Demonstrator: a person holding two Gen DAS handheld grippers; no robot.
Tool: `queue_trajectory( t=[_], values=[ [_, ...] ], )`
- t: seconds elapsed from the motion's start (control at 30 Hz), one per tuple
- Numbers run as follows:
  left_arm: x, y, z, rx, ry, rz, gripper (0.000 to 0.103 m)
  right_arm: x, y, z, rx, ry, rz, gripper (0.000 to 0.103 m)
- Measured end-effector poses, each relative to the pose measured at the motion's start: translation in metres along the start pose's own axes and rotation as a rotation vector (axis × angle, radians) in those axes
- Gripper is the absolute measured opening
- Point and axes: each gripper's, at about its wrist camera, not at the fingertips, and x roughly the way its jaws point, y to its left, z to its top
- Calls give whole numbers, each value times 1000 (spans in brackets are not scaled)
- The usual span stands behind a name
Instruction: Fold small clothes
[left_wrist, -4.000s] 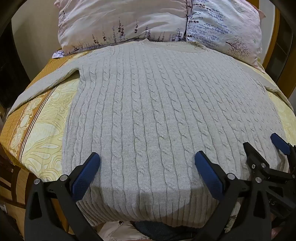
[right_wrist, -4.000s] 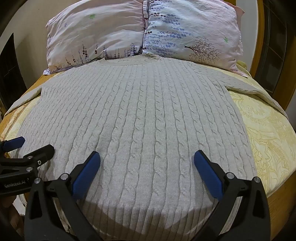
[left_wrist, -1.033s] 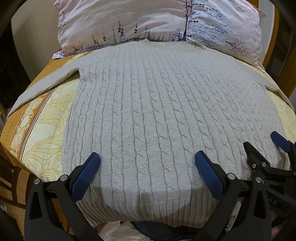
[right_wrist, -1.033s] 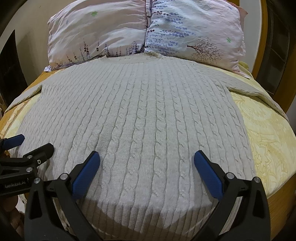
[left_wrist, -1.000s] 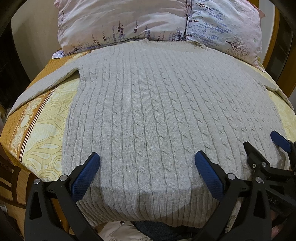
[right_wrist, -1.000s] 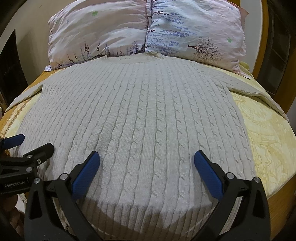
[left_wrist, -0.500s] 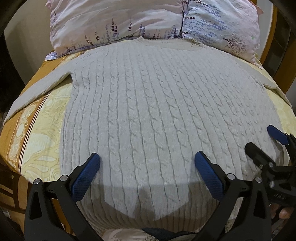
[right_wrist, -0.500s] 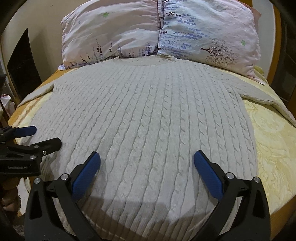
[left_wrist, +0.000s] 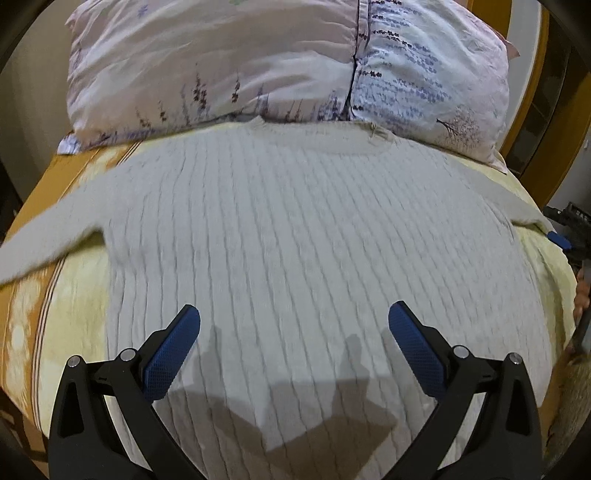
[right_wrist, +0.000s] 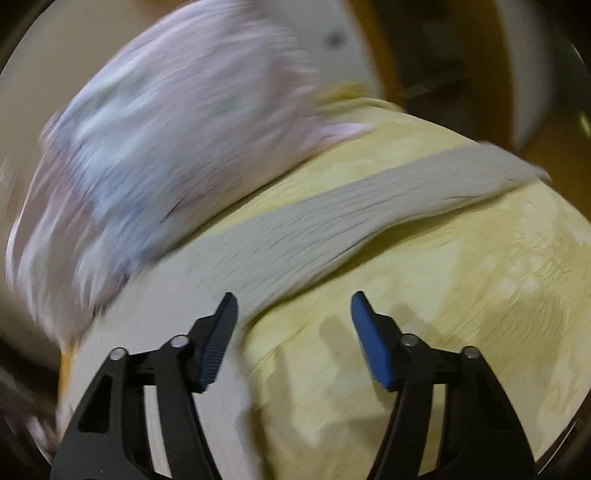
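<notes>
A light grey cable-knit sweater (left_wrist: 295, 258) lies flat and face up on the bed, collar toward the pillows, sleeves spread to both sides. My left gripper (left_wrist: 293, 332) is open and empty above the sweater's lower middle. My right gripper (right_wrist: 293, 314) is open and empty over the bedsheet beside the sweater's right sleeve (right_wrist: 351, 214), which stretches away to the right; this view is blurred. The right gripper also shows at the right edge of the left wrist view (left_wrist: 565, 240).
Two floral pillows (left_wrist: 258, 62) lie at the head of the bed, touching the collar. The yellow patterned bedsheet (right_wrist: 443, 314) shows on both sides of the sweater. A wooden bed frame (left_wrist: 528, 92) rises at the right.
Both grippers moved forward over the bed. The right gripper swung right and now faces the right sleeve instead of the sweater body. Both stay open.
</notes>
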Motion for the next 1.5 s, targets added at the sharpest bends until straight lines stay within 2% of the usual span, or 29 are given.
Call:
queue_trajectory(
  t=[0.07, 0.17, 0.23, 0.4, 0.57, 0.7, 0.77, 0.9, 0.93, 1.03, 1.1, 1.17, 1.27, 1.3, 1.33, 1.4, 1.43, 1.5],
  values=[
    [6, -3, 14, 17, 5, -6, 102, 12, -24, 17, 120, 13, -8, 49],
    [12, -11, 29, 48, 3, -35, 102, 26, -48, 30, 217, 17, -6, 42],
    [15, -16, 37, 59, -2, -63, 102, 31, -57, 33, 245, 11, -20, 33],
    [25, -22, 52, 46, -2, -136, 102, 42, -79, 44, 323, -25, -58, 24],
    [33, -19, 61, 7, -7, -219, 102, 40, -78, 47, 296, -74, -110, 11],
    [32, -13, 68, -14, -34, -274, 102, 26, -41, 49, 120, -155, -177, 8],
    [28, -9, 71, -14, -69, -297, 102, 17, -9, 49, 8, -198, -159, 8],
    [20, -4, 77, -13, -141, -331, 102, 8, 66, 29, -203, -204, -18, 8],
    [20, -2, 79, -24, -152, -344, 102, 11, 93, 15, -278, -171, 46, 8],
    [23, 6, 83, -83, -166, -410, 102, 25, 143, -28, -429, -68, 161, 8],
    [26, 9, 82, -117, -172, -445, 102, 44, 174, -66, -520, 49, 227, 8],
    [31, 8, 84, -126, -153, -446, 102, 66, 193, -100, -566, 180, 252, 8],
    [40, 5, 85, -125, -117, -449, 102, 89, 197, -118, -550, 287, 256, 15],
    [43, 5, 85, -128, -105, -453, 102, 90, 193, -118, -517, 304, 268, 20],
    [46, 4, 86, -129, -87, -454, 102, 89, 188, -114, -474, 314, 289, 32],
    [53, 3, 88, -120, -51, -426, 102, 83, 172, -99, -360, 312, 331, 47],
    [55, 3, 89, -114, -40, -413, 102, 77, 158, -90, -282, 297, 341, 51],
    [59, 2, 90, -102, -19, -385, 102, 71, 139, -76, -182, 277, 338, 52]
  ],
)
